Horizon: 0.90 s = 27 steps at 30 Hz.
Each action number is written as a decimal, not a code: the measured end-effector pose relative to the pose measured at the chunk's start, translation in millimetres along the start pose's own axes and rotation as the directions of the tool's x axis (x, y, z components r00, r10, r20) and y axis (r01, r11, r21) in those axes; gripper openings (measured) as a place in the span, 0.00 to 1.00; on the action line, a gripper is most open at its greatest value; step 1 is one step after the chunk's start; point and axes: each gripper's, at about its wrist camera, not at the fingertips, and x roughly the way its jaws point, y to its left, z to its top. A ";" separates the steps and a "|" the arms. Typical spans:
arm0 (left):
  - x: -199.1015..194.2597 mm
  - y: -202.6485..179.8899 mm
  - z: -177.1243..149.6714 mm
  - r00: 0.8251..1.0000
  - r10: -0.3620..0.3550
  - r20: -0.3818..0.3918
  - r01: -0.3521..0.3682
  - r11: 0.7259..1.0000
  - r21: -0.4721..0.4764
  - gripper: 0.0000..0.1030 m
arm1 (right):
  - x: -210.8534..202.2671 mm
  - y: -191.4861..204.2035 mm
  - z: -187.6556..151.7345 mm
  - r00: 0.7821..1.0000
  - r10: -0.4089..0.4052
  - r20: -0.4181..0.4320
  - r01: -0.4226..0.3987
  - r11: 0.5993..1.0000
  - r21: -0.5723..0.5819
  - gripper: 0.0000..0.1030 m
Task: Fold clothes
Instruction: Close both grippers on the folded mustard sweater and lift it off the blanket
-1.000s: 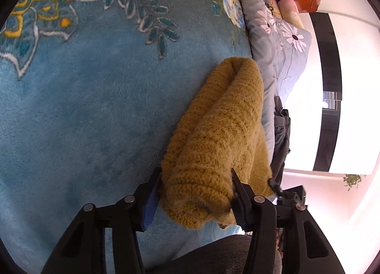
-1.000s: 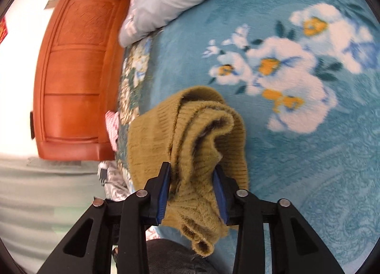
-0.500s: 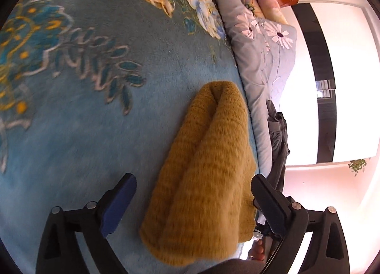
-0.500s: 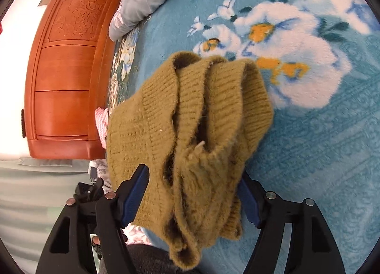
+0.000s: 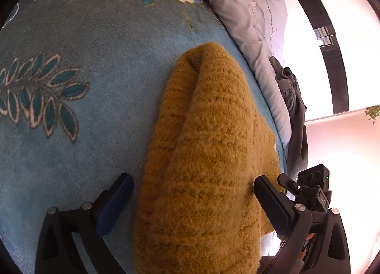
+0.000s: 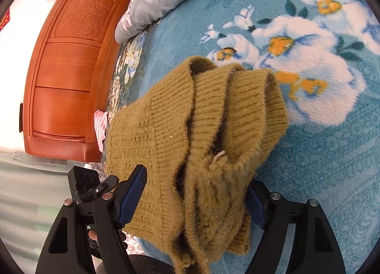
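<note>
Mustard sweater (image 5: 204, 155) lies bunched in a long roll on the blue flowered blanket (image 5: 71, 143) of the bed, near a grey quilt (image 5: 251, 17). Left gripper (image 5: 193, 202) & right gripper (image 6: 194, 193) both spread wide, fingers either side of the sweater, not pinching it.

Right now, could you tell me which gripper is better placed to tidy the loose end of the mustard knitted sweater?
Right gripper: open, straddling the sweater at its ragged layered edges. The left gripper faces the smooth fold.
</note>
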 end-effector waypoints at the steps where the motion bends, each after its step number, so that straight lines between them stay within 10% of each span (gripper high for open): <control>1: -0.4 0.1 -1.1 1.000 0.004 0.001 -0.004 1.000 0.002 1.00 | -0.8 -0.6 -0.6 1.000 0.004 0.006 -0.004 1.000 0.003 0.75; 8: -2.6 3.7 -5.3 0.999 0.011 0.034 -0.010 0.999 -0.033 1.00 | -8.0 -10.5 -4.4 1.000 0.008 0.030 -0.009 0.999 0.040 0.51; 18: -5.0 -10.9 3.5 0.999 0.017 0.050 -0.018 1.000 0.003 0.97 | -2.7 -4.0 4.9 0.999 0.004 0.043 -0.006 1.000 0.025 0.50; 27: -0.9 -14.6 -0.1 0.994 0.089 0.062 -0.090 0.996 0.016 0.65 | -1.4 -3.4 0.1 0.998 0.020 0.065 -0.023 0.998 0.053 0.40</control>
